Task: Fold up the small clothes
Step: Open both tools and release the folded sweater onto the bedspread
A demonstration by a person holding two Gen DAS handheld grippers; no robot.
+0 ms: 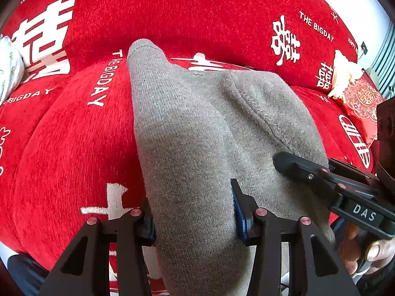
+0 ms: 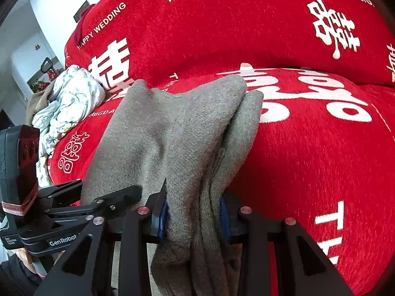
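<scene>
A grey knitted garment (image 1: pixel 197 128), folded into several layers, lies stretched over the red sofa seat (image 1: pixel 69 143). In the left wrist view my left gripper (image 1: pixel 195 219) is shut on the garment's near edge, the cloth bunched between its blue pads. My right gripper (image 1: pixel 293 167) comes in from the right, clamped on the same edge. In the right wrist view the right gripper (image 2: pixel 192 217) pinches the stacked grey layers (image 2: pixel 187 133), and the left gripper (image 2: pixel 116 197) grips the cloth just to its left. The garment's far end rests on the seat near the backrest.
The sofa wears a red cover with white lettering, backrest (image 2: pixel 222 24) behind. A heap of white patterned clothes (image 2: pixel 71 98) lies at the left end. A red and gold cushion (image 1: pixel 363 101) sits at the right end. A person's hand (image 1: pixel 377 249) holds the right gripper.
</scene>
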